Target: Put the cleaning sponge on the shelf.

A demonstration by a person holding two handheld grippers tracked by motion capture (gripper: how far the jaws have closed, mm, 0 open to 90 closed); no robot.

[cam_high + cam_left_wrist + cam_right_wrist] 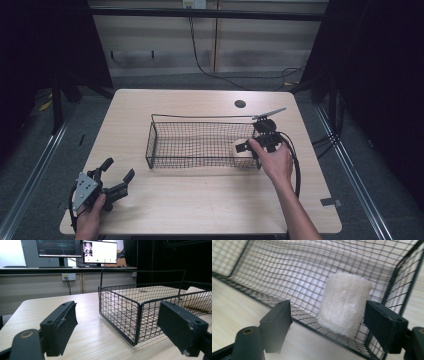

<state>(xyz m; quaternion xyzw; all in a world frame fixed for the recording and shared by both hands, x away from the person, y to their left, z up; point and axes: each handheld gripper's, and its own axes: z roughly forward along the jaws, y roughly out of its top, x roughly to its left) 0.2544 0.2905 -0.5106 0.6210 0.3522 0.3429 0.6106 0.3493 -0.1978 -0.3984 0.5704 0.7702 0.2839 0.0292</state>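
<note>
Where tongs [327,322] gape — towel roll [344,302] between

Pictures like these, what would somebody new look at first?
Probably the black wire basket in the middle of the wooden table. Inside it, at its right end, lies a fluffy white roll, and the right gripper is over that end with its jaws open. The left gripper sits apart near the table's front left corner, jaws open too.

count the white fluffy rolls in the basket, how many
1. A single white roll lies in the wire basket, in the end by the right gripper, whose jaws are open around it. No others visible through the mesh.
</note>
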